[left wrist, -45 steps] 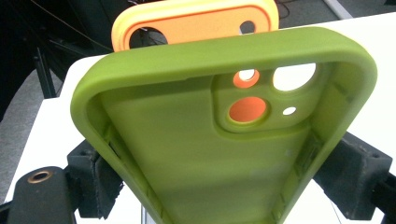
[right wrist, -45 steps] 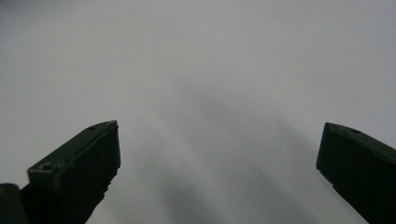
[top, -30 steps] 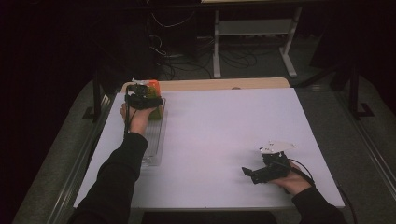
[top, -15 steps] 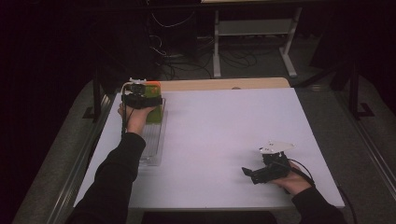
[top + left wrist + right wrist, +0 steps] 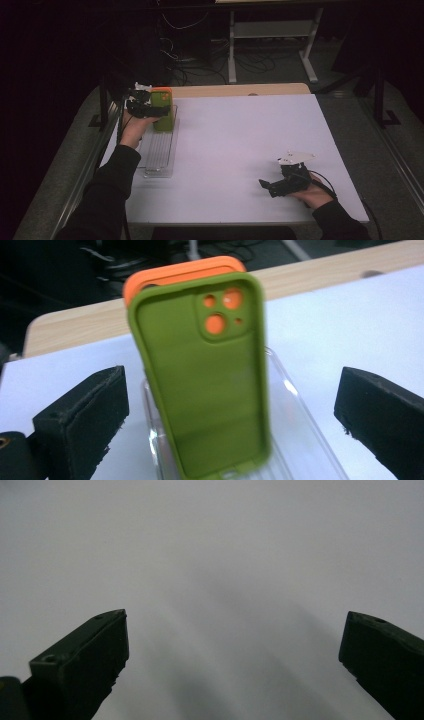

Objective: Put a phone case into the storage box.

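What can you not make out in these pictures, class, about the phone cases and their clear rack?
- Orange case: left gripper view, hidden behind the green case except its top edge.
- Rack slots: left gripper view, blurred and cut off by the bottom edge.
- Cases' seating in the rack: high view, too small and dim.

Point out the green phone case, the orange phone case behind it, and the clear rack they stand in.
green phone case (image 5: 200,385): left gripper view, middle of its back.
orange phone case (image 5: 175,271): left gripper view, top edge above the green one.
clear rack (image 5: 159,152): high view, its ribbed floor.
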A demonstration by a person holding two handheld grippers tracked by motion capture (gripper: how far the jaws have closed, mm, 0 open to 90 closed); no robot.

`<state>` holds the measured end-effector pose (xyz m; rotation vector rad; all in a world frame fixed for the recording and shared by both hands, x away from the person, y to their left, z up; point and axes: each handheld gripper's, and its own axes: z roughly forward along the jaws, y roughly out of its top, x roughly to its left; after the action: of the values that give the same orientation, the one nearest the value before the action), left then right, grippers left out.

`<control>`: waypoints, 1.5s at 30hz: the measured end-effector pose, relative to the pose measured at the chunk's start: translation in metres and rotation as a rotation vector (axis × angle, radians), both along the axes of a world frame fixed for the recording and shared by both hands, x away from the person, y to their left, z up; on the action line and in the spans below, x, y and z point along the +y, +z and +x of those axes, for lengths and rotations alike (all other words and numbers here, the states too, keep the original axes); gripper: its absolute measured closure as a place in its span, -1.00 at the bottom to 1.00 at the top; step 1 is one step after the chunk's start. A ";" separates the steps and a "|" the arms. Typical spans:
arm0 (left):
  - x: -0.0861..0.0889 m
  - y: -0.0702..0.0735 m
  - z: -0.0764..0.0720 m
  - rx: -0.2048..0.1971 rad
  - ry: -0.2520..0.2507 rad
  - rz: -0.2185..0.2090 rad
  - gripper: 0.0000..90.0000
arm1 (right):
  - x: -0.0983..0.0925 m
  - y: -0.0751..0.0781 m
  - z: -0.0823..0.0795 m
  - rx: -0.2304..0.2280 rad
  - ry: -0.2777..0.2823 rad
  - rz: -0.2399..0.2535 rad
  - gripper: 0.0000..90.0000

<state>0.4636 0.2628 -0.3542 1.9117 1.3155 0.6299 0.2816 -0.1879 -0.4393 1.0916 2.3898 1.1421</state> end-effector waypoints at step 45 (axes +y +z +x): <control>-0.014 0.000 -0.102 -0.020 -0.479 -0.077 -0.99 | -0.001 0.008 -0.002 -0.017 0.045 -0.001 -1.00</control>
<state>0.3614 0.2486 -0.3546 2.0475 0.8070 0.3470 0.2794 -0.1884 -0.4311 1.0284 2.4138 1.1605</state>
